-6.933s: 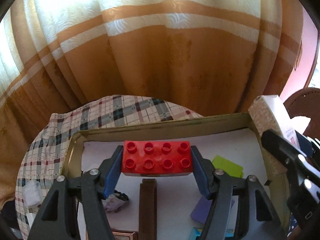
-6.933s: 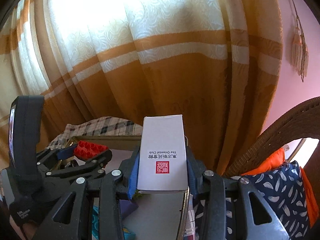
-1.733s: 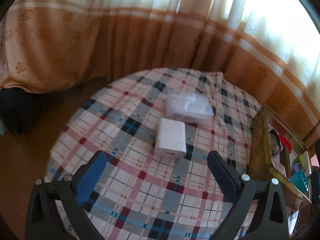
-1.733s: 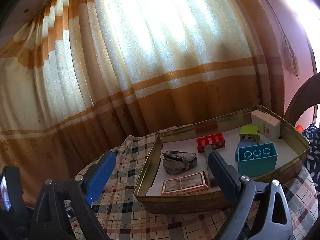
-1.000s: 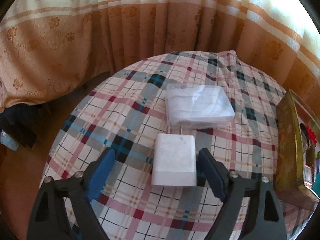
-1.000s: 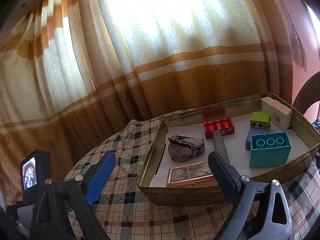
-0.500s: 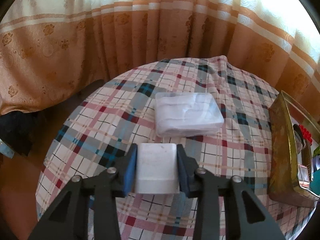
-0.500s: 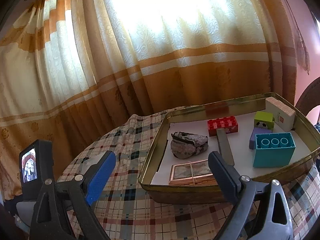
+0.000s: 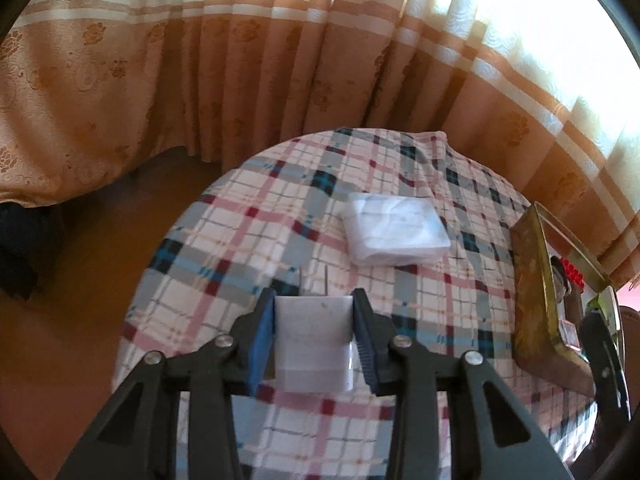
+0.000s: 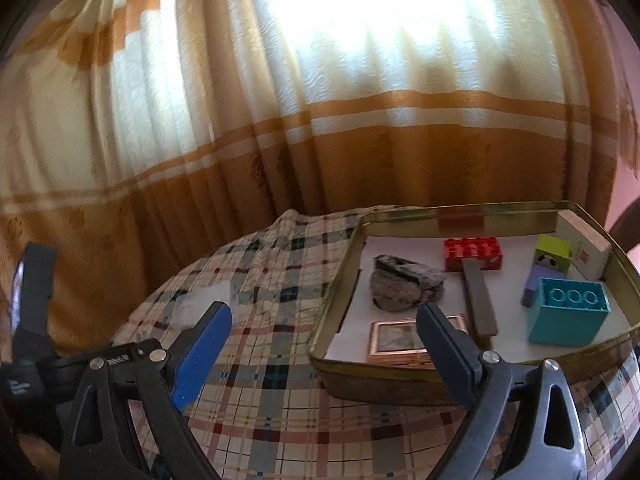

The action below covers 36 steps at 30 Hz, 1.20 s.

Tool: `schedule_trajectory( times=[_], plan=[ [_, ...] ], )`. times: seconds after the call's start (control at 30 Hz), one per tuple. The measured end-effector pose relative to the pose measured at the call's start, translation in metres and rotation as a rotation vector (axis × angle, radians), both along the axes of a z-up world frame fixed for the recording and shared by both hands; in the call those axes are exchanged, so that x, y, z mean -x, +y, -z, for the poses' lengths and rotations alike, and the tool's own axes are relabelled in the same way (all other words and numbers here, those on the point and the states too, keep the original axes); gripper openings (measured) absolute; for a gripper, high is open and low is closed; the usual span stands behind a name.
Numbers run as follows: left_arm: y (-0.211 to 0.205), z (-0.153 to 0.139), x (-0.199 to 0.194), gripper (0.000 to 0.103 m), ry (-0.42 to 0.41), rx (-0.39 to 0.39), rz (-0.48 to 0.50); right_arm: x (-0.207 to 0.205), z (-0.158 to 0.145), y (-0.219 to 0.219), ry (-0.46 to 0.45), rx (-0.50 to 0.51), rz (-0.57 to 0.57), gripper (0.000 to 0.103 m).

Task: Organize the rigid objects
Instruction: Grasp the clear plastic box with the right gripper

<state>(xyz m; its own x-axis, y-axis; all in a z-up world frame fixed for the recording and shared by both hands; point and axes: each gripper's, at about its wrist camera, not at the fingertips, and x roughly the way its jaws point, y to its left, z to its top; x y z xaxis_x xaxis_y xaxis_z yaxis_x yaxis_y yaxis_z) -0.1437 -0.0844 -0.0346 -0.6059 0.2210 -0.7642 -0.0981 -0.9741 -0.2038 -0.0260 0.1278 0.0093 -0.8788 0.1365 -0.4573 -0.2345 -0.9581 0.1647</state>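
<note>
White charger block point(image 9: 314, 344) sits pinched between the left gripper's point(image 9: 314, 334) pads at lower centre, off the checked cloth point(image 9: 260, 240), while the right gripper point(image 10: 322, 340) hangs spread and empty before the gold tray point(image 10: 340, 276), already holding bricks, leaving the wrapped white packet point(image 9: 394, 232); no legible writing.
</note>
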Motion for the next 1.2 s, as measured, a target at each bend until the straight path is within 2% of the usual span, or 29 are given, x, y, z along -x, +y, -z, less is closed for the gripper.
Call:
schedule_trajectory(
  times=[0.2, 0.33, 0.47, 0.57, 0.7, 0.83, 1.0, 1.13, 1.2],
  plan=[
    [-0.008, 0.01, -0.004, 0.037, 0.001, -0.02, 0.006, 0.013, 0.005, -0.018, -0.029, 0.008, -0.1, 0.095],
    [-0.013, 0.012, -0.004, 0.037, -0.013, -0.07, 0.01, 0.028, 0.011, -0.025, -0.069, 0.021, -0.148, 0.095],
    [-0.004, 0.015, -0.004, 0.037, -0.019, -0.022, 0.013, 0.048, 0.009, -0.026, -0.081, 0.048, -0.135, 0.099],
    [-0.003, 0.015, -0.004, 0.037, -0.019, -0.008, 0.014, 0.063, 0.003, -0.027, -0.103, 0.079, -0.166, 0.099],
    [0.001, 0.015, -0.005, 0.04, -0.015, 0.031, 0.016, 0.08, -0.002, -0.039, -0.102, 0.035, -0.209, 0.099],
    [0.002, 0.015, -0.006, 0.039, -0.011, 0.051, 0.016, 0.111, 0.005, -0.052, -0.169, 0.024, -0.294, 0.099],
    [0.003, 0.014, -0.005, 0.039, -0.009, 0.078, 0.017, 0.156, 0.028, -0.063, -0.316, 0.066, -0.354, 0.099],
    [0.002, 0.014, -0.005, 0.039, -0.008, 0.082, 0.017, 0.172, 0.044, -0.079, -0.395, -0.011, -0.418, 0.099],
    [0.002, 0.014, -0.005, 0.039, -0.008, 0.085, 0.017, 0.175, 0.052, -0.083, -0.431, -0.041, -0.415, 0.099]
  ],
)
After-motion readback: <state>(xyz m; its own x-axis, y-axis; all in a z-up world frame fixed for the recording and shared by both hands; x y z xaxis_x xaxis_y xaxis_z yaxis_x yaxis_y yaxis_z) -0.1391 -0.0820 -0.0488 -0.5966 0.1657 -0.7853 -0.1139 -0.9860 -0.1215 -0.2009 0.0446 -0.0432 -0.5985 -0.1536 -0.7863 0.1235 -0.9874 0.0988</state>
